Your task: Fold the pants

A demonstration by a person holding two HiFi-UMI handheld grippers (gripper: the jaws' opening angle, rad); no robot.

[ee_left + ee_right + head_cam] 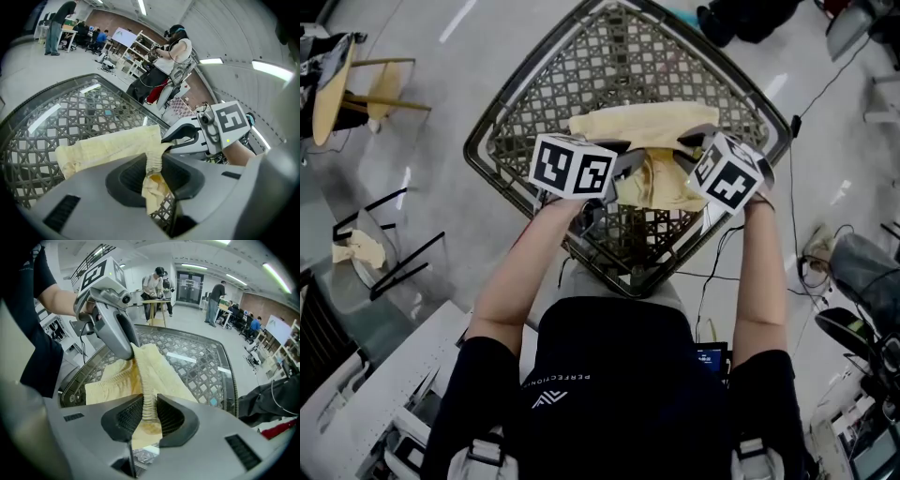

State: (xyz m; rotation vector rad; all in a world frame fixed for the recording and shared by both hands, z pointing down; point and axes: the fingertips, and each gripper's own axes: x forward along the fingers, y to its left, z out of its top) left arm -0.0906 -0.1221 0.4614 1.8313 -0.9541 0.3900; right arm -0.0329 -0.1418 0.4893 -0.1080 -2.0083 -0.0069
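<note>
Pinching what looks like the waistband [149, 397], my left gripper [152, 171] and right gripper [149, 417] are each closed on a bunched edge of the yellow pants [649, 124], close together so the fold lines up; the rest lies on the lattice table [544, 94] ahead of me.

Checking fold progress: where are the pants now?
Head view centre: pants on the lattice table, near edge pinched by left gripper and right gripper.

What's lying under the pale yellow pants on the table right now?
The glass-topped table of dark woven lattice shows around the pale yellow pants. What lies directly beneath the cloth is covered, so I can't tell.
</note>
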